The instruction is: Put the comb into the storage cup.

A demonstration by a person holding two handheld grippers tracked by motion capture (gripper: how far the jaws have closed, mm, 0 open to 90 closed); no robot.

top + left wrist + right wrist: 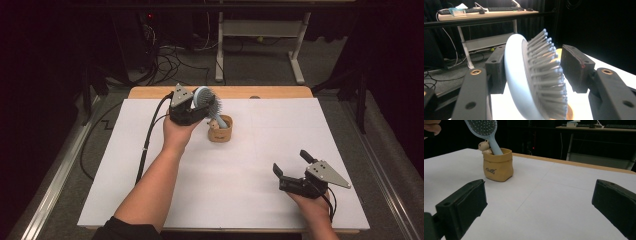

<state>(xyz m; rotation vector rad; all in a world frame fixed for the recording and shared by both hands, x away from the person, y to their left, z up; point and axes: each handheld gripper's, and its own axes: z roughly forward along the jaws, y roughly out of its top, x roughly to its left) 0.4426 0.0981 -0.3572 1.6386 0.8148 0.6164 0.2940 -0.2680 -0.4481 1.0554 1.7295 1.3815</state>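
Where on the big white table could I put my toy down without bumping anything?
The white table is bare between the right gripper and the tan pouch, along its far right side, and at the near left beside the forearm. It is crowded at the pouch, where the left gripper flanks the hairbrush.

Pale blue hairbrush (204,98) stands handle-down in tan pouch (220,129)

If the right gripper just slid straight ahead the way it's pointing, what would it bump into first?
Probably nothing on the table. The right gripper, jaws wide open, points across bare white table. The tan pouch holding the blue hairbrush stands off to the left of that line, though depth is hard to judge.
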